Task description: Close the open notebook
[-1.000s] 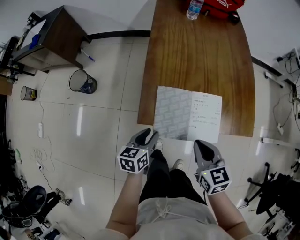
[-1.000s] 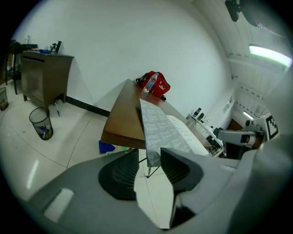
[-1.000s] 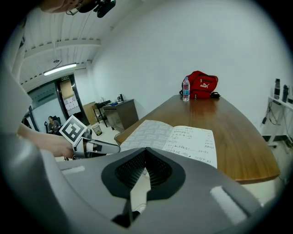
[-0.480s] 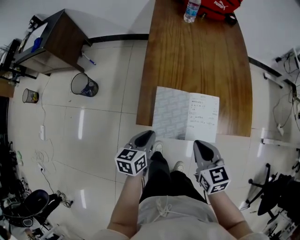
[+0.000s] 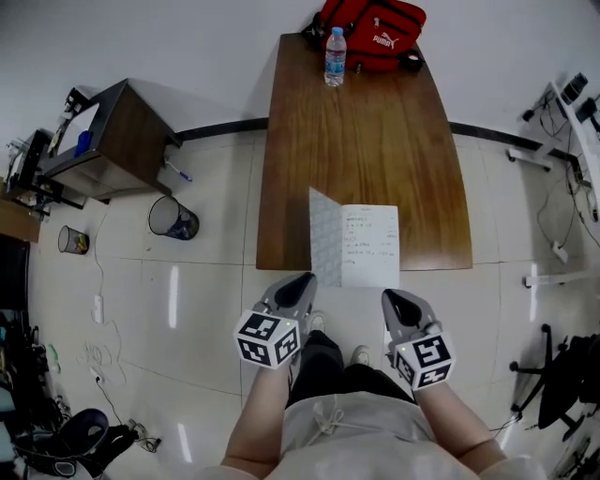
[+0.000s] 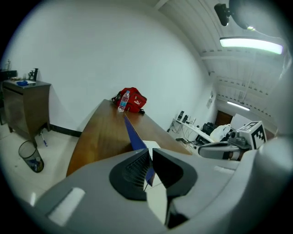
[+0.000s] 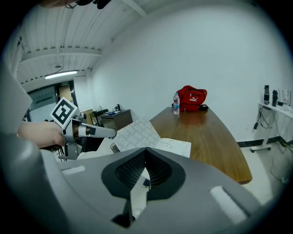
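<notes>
Step in hand: the fold-over, with the left gripper (image 5: 300, 283) holding the notebook's left cover (image 5: 323, 239) by its near edge, raised almost upright above the written half
Left jaws: narrow and closing, with the cover's thin blue edge pinched between the pads
Right jaws: the right gripper (image 5: 395, 298) hangs just off the near edge of the table (image 5: 366, 141), pads together with nothing between them
Notebook (image 5: 370, 246): at the table's near edge, its right half lying flat
Next move: likely swinging the cover on over the spine to the right and lowering it flat before letting go; the idle gripper could steady the flat half
Containers: the wastebasket (image 5: 153, 214) on the floor left of the table holds something dark and bluish, too small to name; a water bottle (image 5: 335, 58) stands beside a red bag (image 5: 373, 26) at the far end, the bag's contents hidden
</notes>
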The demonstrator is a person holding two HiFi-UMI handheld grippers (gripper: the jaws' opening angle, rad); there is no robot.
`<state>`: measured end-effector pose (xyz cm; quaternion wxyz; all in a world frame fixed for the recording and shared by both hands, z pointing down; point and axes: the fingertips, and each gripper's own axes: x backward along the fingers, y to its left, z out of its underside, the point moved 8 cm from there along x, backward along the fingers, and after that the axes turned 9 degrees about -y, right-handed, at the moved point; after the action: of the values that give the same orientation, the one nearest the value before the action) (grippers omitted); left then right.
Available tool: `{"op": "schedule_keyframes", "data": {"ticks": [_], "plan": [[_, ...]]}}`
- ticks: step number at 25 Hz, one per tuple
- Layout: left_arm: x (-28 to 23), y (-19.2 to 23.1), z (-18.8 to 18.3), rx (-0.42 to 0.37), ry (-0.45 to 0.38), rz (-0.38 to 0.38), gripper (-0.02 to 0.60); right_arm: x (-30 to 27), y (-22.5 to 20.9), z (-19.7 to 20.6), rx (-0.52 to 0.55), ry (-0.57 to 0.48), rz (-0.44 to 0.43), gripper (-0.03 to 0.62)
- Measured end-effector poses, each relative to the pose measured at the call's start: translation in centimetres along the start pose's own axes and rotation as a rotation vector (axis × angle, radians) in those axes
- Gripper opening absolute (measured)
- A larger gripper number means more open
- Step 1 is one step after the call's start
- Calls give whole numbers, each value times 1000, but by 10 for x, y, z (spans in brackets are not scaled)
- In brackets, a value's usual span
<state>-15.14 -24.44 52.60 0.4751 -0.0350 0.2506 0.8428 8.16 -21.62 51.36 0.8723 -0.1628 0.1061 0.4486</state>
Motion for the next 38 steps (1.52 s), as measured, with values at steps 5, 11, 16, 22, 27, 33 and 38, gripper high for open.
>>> {"op": "schedule_keyframes", "data": {"ticks": [5, 11, 16, 22, 27, 33, 38], "plan": [[-27, -49, -4, -48, 1, 61, 25, 38, -13, 1, -26, -28, 45, 8], [-61, -89, 6, -75, 8, 83, 20, 75, -40, 10, -61, -34, 113, 8], [-90, -111, 33, -74, 53, 107, 19, 98, -64, 27, -102, -21, 173, 8], [-129, -125, 82, -73, 129, 120, 23, 110, -83, 53, -158, 1, 215, 8], [-153, -127, 120, -149, 210, 98, 25, 111, -88, 62, -192, 9, 203, 8], [-164, -122, 130, -141, 187, 85, 32, 101, -93, 76, -229, 15, 192, 8], [-155, -130, 119, -152, 163, 107, 74, 104, -87, 86, -231, 15, 182, 8]]}}
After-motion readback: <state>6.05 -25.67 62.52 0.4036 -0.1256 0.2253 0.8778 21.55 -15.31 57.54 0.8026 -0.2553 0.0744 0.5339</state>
